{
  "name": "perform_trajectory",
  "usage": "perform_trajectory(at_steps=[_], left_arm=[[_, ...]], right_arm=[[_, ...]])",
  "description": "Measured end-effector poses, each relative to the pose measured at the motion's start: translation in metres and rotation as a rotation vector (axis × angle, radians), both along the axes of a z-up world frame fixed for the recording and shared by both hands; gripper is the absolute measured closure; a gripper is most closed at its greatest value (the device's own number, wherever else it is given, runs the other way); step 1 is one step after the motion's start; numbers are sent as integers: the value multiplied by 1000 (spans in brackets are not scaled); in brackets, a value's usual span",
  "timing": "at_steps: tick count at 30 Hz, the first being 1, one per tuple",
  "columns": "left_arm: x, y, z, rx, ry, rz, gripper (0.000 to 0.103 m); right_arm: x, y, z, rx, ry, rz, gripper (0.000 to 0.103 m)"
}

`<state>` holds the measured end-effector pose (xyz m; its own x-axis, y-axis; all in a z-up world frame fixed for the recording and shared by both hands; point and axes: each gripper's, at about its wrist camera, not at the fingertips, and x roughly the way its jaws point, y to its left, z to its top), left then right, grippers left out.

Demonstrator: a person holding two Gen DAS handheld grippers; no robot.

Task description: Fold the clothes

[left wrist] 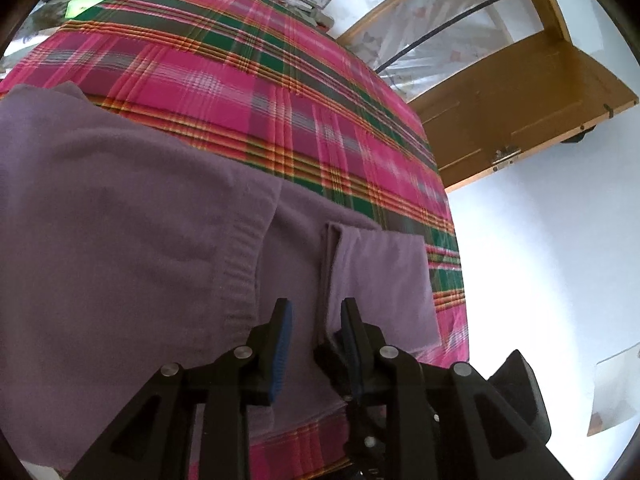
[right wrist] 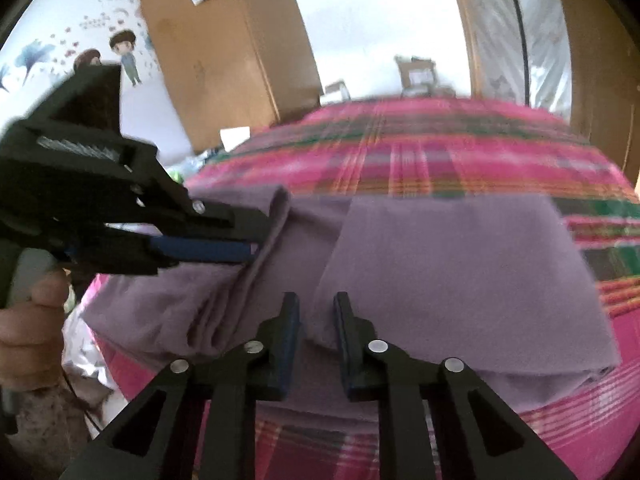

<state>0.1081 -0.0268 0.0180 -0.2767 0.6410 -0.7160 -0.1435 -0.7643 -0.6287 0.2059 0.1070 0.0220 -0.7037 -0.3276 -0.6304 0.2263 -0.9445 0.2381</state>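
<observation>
Garment: purple sweater [left wrist: 132, 208] lies on the bed, partly folded, ribbed hem [left wrist: 240, 264] running just left of the left jaws
Folded flap: a flat purple panel [right wrist: 452, 276] lies over the garment, ahead and right of the right jaws; in the left view the same kind of panel [left wrist: 384, 280] sits ahead-right of the left jaws
Left gripper [left wrist: 316, 312]: jaws narrowly apart in its own view, cloth visible between and under them; in the right view [right wrist: 250, 242] the jaws meet at a bunched fold of the sweater, grip on it cannot be told for sure
Right gripper [right wrist: 318, 308]: jaws narrowly open, nothing clamped, hovering just over the near edge of the sweater
Hand [right wrist: 28, 320]: holds the left gripper's handle, far left of the right jaws
Bed cover: pink, green and orange plaid sheet [left wrist: 240, 72] under the garment, bare beyond both jaws
Background: brown wooden door [left wrist: 520, 96] beyond right of the left jaws; brown wardrobe [right wrist: 224, 48] beyond left of the right jaws
Blur: right view smeared
</observation>
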Motion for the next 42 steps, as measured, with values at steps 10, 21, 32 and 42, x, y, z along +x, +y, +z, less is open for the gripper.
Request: perform_trajectory(at_steps=[10, 21, 32, 42], left_arm=[[16, -31, 17, -50, 91, 53, 73], [19, -93, 4, -88, 62, 166, 73], [16, -141, 3, -112, 67, 267, 73], [29, -191, -8, -133, 42, 355, 73]], right_arm=[[11, -1, 13, 26, 31, -6, 85], [11, -33, 26, 56, 114, 77, 85], [-1, -54, 6, 44, 32, 139, 85], [11, -61, 16, 138, 85, 119, 85]])
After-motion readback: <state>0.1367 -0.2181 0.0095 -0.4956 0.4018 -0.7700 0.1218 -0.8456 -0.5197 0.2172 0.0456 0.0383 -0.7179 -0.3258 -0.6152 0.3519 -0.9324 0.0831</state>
